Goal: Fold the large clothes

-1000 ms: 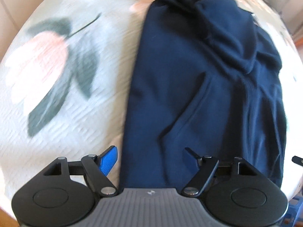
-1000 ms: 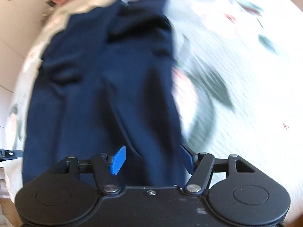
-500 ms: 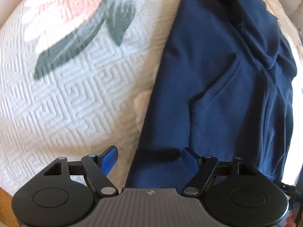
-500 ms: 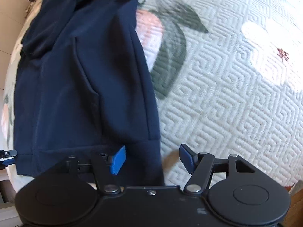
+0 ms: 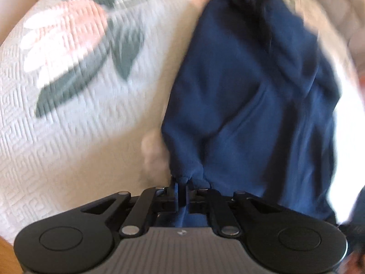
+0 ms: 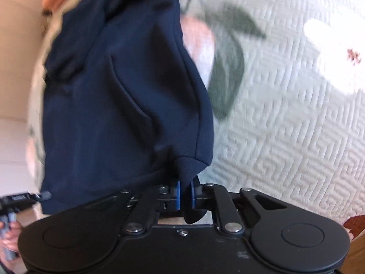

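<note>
White quilted bedspread [image 5: 68, 137] w/ floral print under navy garment [image 5: 251, 91]. Left gripper [image 5: 181, 189] & right gripper [image 6: 184, 191] both clamped on its hem corners.

Off my left gripper [image 5: 181, 189], to its left, the white patterned bedspread [image 5: 75, 141] lies bare — free passage there. Ahead and to its right the navy garment [image 5: 251, 105] fills the way. Off my right gripper [image 6: 184, 194], that cloth [image 6: 118, 96] blocks ahead and left — to its right, bare quilt [image 6: 285, 137], room to pass.
</note>
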